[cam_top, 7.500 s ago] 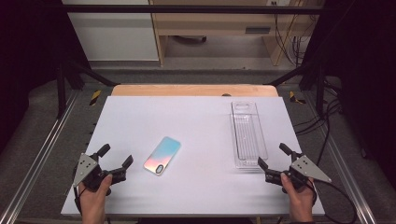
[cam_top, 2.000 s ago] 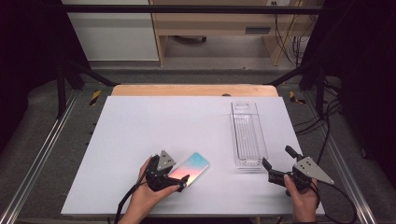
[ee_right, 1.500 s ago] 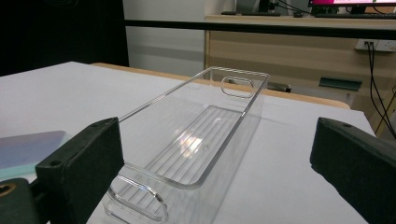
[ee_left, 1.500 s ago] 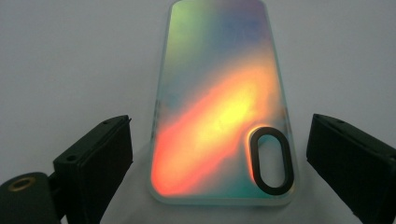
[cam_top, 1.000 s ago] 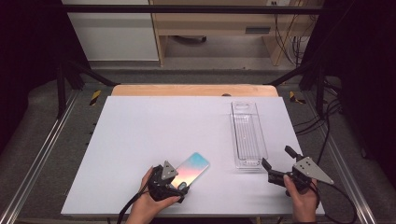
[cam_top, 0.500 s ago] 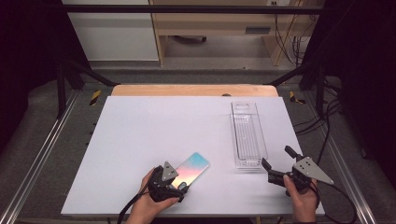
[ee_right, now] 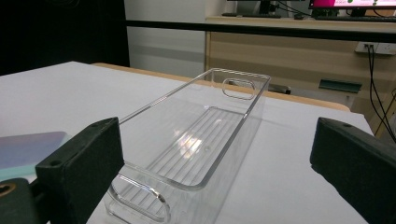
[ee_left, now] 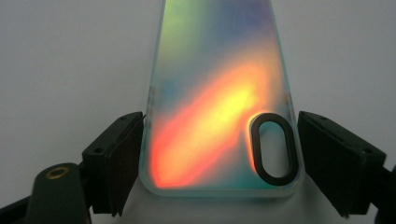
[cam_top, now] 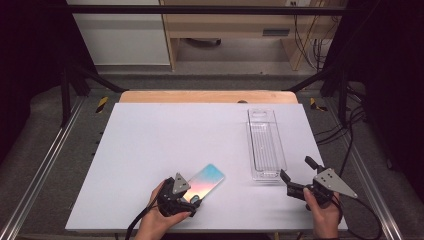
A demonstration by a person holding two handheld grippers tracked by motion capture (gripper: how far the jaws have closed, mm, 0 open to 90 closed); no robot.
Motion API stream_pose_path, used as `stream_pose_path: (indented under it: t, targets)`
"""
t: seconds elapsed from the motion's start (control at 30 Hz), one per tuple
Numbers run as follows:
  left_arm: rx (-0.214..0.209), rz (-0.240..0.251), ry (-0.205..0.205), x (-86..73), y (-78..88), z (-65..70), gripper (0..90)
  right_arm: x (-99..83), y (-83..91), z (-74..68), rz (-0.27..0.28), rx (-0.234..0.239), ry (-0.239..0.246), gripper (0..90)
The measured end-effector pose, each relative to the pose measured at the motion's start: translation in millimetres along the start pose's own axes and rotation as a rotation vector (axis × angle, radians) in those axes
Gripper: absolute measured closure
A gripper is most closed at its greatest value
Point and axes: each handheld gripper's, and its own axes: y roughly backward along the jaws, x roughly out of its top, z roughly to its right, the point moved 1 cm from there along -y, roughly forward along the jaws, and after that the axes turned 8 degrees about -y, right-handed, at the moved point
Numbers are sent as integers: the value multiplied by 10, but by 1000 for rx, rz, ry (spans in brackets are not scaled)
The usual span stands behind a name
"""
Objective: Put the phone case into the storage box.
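- The left gripper (cam_top: 194,199), at about 6 o'clock on the white table (cam_top: 150,140), has just been closing its jaws. They now pinch the near end of the iridescent phone case (cam_top: 207,180) across its two long edges, probably for a firm hold before lifting.
- The phone case lies flat, back up, its far end pointing toward 1 o'clock. Its camera cut-out sits by the jaws.
- The right gripper (cam_top: 296,167), at 5 o'clock, rests with its jaws spread and holding nothing. It is aimed at the tray's near end, likely ready to steady it.
- The clear tray (cam_top: 250,145) stands lengthwise toward 12 o'clock at the table's 3 o'clock side, empty, perhaps where the case is headed.
- Count: one phone case, one tray, two grippers.
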Motion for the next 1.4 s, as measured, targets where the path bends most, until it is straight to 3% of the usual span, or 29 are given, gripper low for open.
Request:
stream_pose_path:
  t: [0.2, 0.37, 0.43, 0.47, 0.5, 0.53, 0.6, 0.7, 0.73, 0.77, 0.83, 0.87, 1.0, 1.1, 1.4]
  targets:
    - [0, 22, 12, 30, 68, -74, 169, 12, -1, -36, 3, 0, 10, 28]
    - [10, 41, 18, 133, 202, -266, 169, 54, 0, -110, 18, -7, 49, 20]
    - [12, 44, 17, 188, 266, -366, 169, 142, -27, -213, 28, -24, 109, 17]
    - [17, 45, 12, 221, 299, -417, 169, 142, -27, -213, 28, -24, 109, 17]
    - [24, 47, 5, 296, 376, -521, 168, 229, -61, -310, 25, -31, 176, 17]
    - [24, 47, 5, 296, 376, -521, 168, 276, -80, -364, 24, -27, 214, 17]
    - [28, 52, -1, 421, 481, -669, 168, 366, -129, -487, 13, -10, 273, 21]
    - [41, 39, -19, 541, 553, -793, 168, 482, -235, -699, -17, 19, 404, 27]
    - [41, 39, -19, 541, 553, -793, 168, 482, -235, -699, -17, 19, 404, 27]
    - [41, 34, -26, 577, 575, -833, 168, 552, -316, -836, -30, 51, 460, 35]
    - [41, 28, -29, 640, 615, -898, 168, 606, -405, -953, -46, 81, 509, 36]
    - [39, 25, -33, 667, 634, -928, 168, 606, -405, -953, -46, 81, 509, 36]
    - [40, 19, -31, 750, 709, -1021, 168, 694, -600, -1171, -86, 122, 622, 40]
    - [23, 34, -8, 802, 785, -1098, 168, 730, -680, -1264, -98, 137, 674, 41]
    - [32, 26, -12, 869, 857, -1143, 168, 789, -832, -1421, -105, 151, 745, 51]
